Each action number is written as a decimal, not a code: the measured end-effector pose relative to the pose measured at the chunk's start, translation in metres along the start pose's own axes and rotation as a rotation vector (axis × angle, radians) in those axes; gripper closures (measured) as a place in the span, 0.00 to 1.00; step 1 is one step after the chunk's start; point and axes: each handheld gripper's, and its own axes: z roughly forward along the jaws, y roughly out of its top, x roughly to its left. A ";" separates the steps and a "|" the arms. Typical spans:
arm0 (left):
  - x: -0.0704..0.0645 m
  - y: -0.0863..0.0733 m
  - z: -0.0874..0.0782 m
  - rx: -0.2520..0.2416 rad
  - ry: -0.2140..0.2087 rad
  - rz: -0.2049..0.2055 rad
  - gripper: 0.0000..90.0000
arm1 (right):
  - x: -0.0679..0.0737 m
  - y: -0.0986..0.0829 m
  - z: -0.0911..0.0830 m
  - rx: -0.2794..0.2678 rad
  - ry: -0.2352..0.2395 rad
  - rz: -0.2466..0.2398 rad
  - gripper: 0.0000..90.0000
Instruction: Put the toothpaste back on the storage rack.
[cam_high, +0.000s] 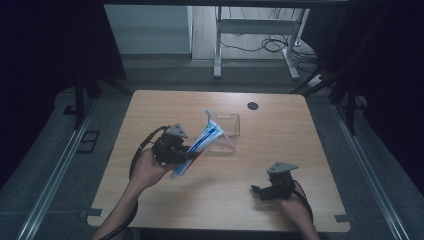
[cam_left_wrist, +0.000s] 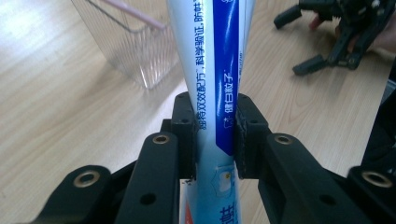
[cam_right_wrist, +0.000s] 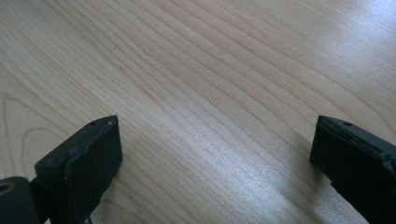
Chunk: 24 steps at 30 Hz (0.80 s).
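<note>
A white and blue toothpaste tube (cam_high: 200, 142) is held tilted above the table, its cap end pointing up toward a clear plastic box (cam_high: 226, 132). My left gripper (cam_high: 181, 155) is shut on the tube's lower half; in the left gripper view the two black jaws squeeze the tube (cam_left_wrist: 215, 93) between them, and my left gripper (cam_left_wrist: 215, 133) is closed on its printed side. The clear box (cam_left_wrist: 135, 51) holds a pink-handled stick. My right gripper (cam_high: 256, 190) rests low near the table's front right, open, with bare wood between its jaws (cam_right_wrist: 215, 154).
The wooden table (cam_high: 280, 135) has a round black grommet (cam_high: 253, 105) near its far edge. Beyond the table are a white desk frame and cables on the floor. The person's forearms enter from the bottom edge.
</note>
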 end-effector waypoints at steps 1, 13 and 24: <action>0.001 0.002 -0.001 -0.007 0.005 -0.002 0.82 | 0.000 0.000 0.000 -0.003 -0.002 0.001 0.02; 0.008 0.025 0.007 -0.072 0.041 -0.007 0.82 | 0.000 0.000 0.000 -0.002 -0.002 0.002 0.02; 0.013 0.039 0.020 -0.124 0.064 -0.024 0.82 | 0.000 0.000 0.000 -0.003 -0.003 0.000 0.02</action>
